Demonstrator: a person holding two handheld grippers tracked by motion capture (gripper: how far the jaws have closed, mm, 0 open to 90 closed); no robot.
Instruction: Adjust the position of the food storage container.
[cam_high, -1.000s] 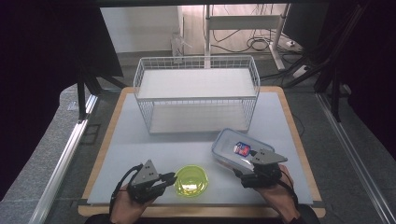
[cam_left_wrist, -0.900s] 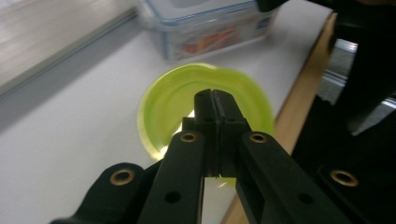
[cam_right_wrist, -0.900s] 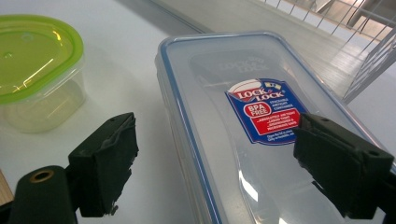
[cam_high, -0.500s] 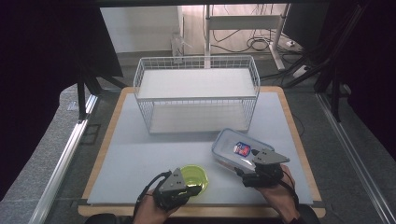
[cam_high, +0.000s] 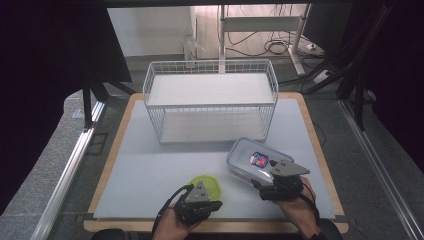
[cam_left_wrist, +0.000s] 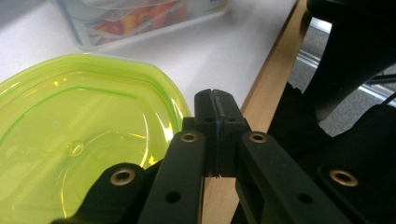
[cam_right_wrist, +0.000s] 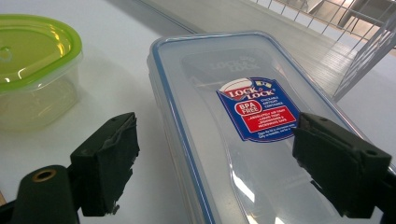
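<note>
Clear lidded box (cam_right_wrist: 243, 126) lying flat, long axis running away between right gripper's (cam_right_wrist: 224, 172) wide-open jaws, left gripper (cam_left_wrist: 217, 121) closed empty beside green-lidded tub (cam_left_wrist: 79, 140)

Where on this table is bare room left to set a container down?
The left half of the white mat is bare, between the wire basket and the front edge. The front right is crowded: green-lidded tub, clear lidded box, left gripper and right gripper.
</note>
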